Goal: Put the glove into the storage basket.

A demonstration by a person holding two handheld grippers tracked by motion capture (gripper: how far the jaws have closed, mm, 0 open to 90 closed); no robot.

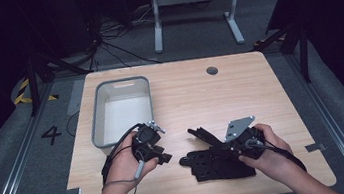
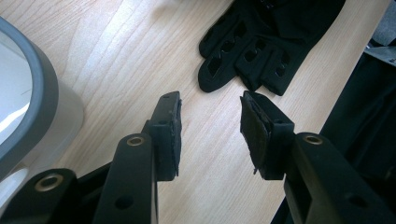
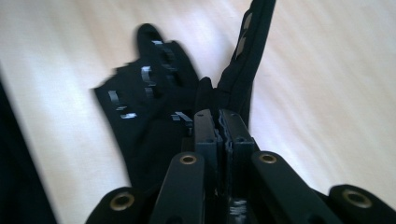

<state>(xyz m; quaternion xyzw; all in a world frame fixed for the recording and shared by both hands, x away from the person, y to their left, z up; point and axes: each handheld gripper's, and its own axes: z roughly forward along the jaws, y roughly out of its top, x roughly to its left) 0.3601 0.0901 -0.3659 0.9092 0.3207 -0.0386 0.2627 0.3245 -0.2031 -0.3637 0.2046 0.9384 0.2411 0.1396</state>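
Jaws of the right gripper (image 3: 223,122) pinch a black glove (image 1: 214,162); left gripper (image 2: 210,133), at nine o'clock, stands spread, empty.

dim room, bright tabletop, motion blur

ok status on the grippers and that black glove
Left gripper open, nothing between its fingers. Right gripper shut on black glove, which lies on the table. Grey bin off to the left, path clear.
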